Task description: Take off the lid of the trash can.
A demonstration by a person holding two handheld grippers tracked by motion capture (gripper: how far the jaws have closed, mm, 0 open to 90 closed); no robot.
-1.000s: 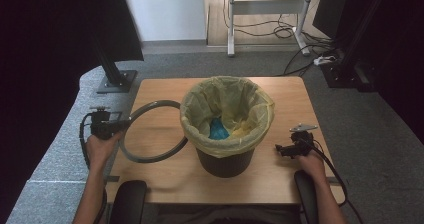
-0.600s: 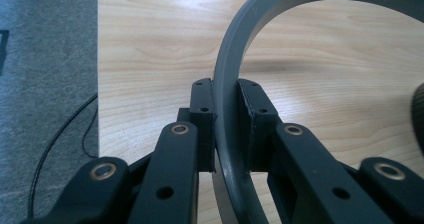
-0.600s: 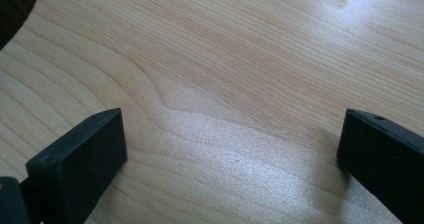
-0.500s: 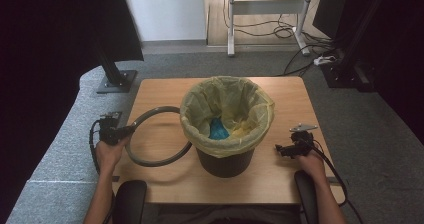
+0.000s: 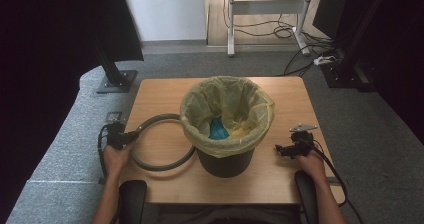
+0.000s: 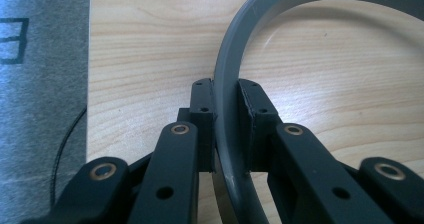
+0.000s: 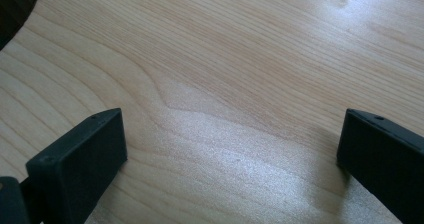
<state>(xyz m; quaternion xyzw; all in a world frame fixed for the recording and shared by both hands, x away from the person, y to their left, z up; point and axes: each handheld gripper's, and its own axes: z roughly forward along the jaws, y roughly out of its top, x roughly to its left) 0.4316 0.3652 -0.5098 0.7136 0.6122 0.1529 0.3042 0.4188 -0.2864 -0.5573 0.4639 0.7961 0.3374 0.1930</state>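
Since a second ago, my left gripper point(image 5: 131, 134) has brought the grey ring point(image 5: 162, 165) down: then it was tilted up off the wood beside the bin point(image 5: 226, 134), now it looks flat or nearly flat on the table point(image 5: 270, 181), left of the bin. My left hand point(image 5: 116, 156) came lower and a bit closer to me with it. My right gripper point(image 5: 281, 148) hasn't shifted, parked right of the bin. Bin itself same spot, yellow liner point(image 5: 227, 101) folded over its rim, something blue point(image 5: 218, 129) inside.

Meaning, as I judge it: the ring was the clamp that sits over the liner; with it off and nearly set down, the liner is free to be lifted out or tidied. Ring placement is about finished; only the release is left.

Ring versus tool: in the left gripper view the ring's band point(image 6: 235, 59) runs straight up between my two jaws, pads pressed on both faces, so the left gripper is clamped on the ring at its near-left edge, farthest from the bin. The far side of the ring curves to the bin's base, touching or just beside it; can't tell which.

In the right gripper view my jaws stand wide apart, nothing between them, bare wood point(image 7: 225, 84) below. A dark bin edge point(image 7: 15, 4) shows at top left there, so the bin is close but not touched.
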